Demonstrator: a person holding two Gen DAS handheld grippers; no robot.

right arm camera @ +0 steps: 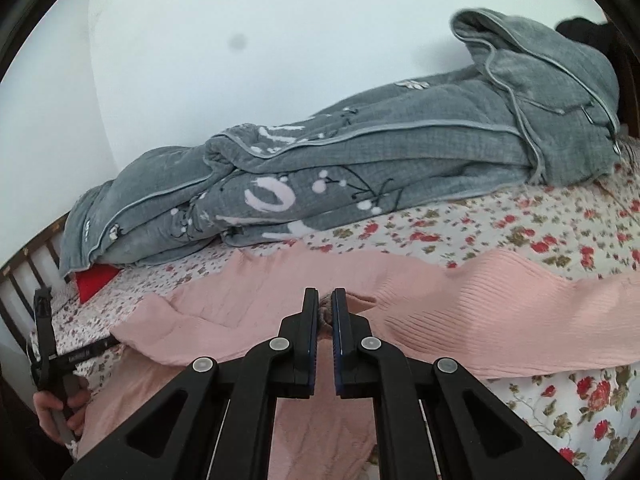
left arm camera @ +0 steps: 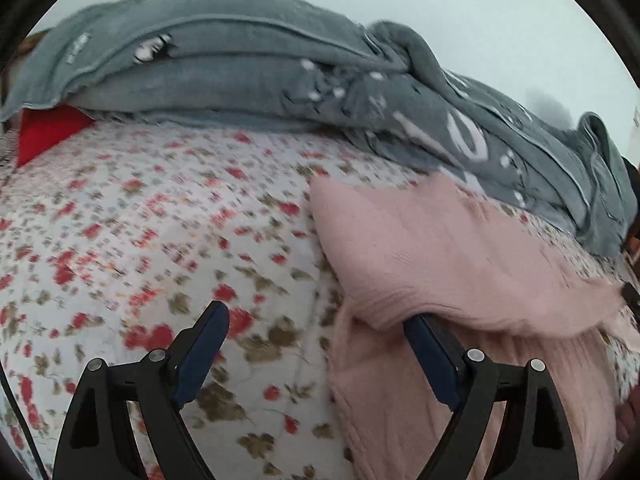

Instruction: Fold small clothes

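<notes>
A pink ribbed knit garment (right arm camera: 460, 308) lies across the floral bedsheet, partly doubled over. My right gripper (right arm camera: 325, 300) is shut on a pinch of its fabric and holds that fold a little off the bed. In the left wrist view the same pink garment (left arm camera: 440, 248) fills the right half, its raised fold hanging over one side of my left gripper (left arm camera: 316, 318). That gripper stands wide open. One fingertip (left arm camera: 218, 318) is over bare sheet and the other is tucked under the fold's edge. Nothing is pinched between its pads.
A bulky grey quilt (right arm camera: 400, 168) with white markings is heaped along the far side by the white wall. A red item (left arm camera: 44, 136) pokes out under its end. A dark wooden bed rail (right arm camera: 24, 280) runs at the left. A hand (right arm camera: 52, 408) holds the left gripper there.
</notes>
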